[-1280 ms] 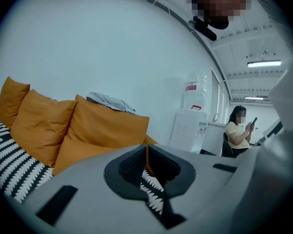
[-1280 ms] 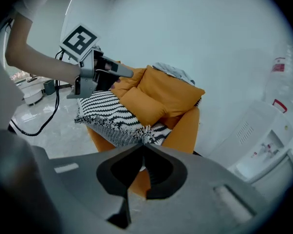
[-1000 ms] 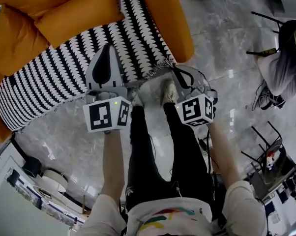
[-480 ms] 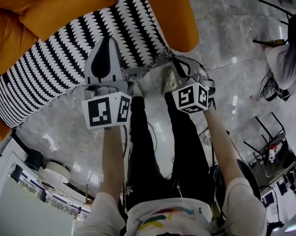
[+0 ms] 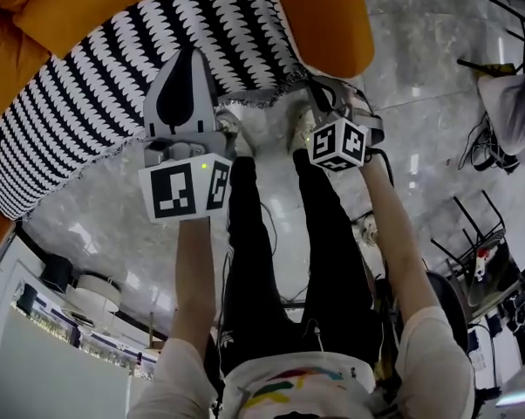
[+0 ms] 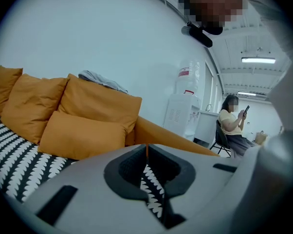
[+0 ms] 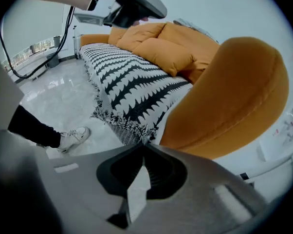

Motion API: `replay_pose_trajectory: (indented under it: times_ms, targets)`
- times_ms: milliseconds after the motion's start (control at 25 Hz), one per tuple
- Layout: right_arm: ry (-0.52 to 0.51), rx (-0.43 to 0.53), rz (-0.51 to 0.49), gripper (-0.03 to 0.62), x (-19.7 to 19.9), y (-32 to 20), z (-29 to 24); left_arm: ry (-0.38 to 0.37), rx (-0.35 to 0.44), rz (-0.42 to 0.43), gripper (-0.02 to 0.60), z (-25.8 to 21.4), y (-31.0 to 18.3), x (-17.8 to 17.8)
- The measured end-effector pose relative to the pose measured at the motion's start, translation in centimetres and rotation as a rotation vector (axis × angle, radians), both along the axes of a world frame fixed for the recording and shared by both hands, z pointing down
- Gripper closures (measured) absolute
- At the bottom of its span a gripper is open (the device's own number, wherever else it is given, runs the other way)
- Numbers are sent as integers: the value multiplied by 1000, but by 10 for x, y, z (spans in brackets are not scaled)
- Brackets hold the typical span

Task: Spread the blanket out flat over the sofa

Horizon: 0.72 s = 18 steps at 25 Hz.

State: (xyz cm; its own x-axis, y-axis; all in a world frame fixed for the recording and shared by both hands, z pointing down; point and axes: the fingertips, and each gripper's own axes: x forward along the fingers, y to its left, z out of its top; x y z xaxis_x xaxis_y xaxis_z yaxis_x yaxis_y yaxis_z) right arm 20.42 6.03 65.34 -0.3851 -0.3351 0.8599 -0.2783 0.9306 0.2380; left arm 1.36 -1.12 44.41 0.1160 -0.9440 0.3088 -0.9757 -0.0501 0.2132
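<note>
The black-and-white patterned blanket (image 5: 114,94) lies over the seat of the orange sofa (image 5: 323,16), and its fringed edge hangs down the front. My left gripper (image 5: 187,51) hovers over the blanket's front part, jaws shut and holding nothing. In the left gripper view the left gripper (image 6: 146,147) points at the orange cushions (image 6: 83,130), with the blanket (image 6: 15,155) below. My right gripper (image 5: 312,81) is shut beside the fringed corner by the sofa arm. In the right gripper view its tips (image 7: 144,144) meet right at the blanket (image 7: 132,82) fringe. I cannot tell whether they pinch it.
My own legs and pale shoes (image 5: 306,125) stand on the marble floor just in front of the sofa. A seated person (image 6: 231,126) and a water dispenser (image 6: 183,116) are beyond the sofa arm. Black chairs (image 5: 472,234) stand to the right. A cable (image 7: 10,57) hangs at the left.
Both grippers have moved forward toward the sofa. The left now reaches further over the blanket; the right has come up to the fringed corner by the arm. Both stayed shut.
</note>
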Motion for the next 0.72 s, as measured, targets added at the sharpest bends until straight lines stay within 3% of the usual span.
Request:
replay_pose_trajectory:
  times_ms: [480,720]
  targets:
    - [107,-28,-46,582,-13,6,42,9,4,-6,563,8,6,-17]
    - [125,-56,-23,582,-9,5,57,10,6,-24,563,14,5,-26]
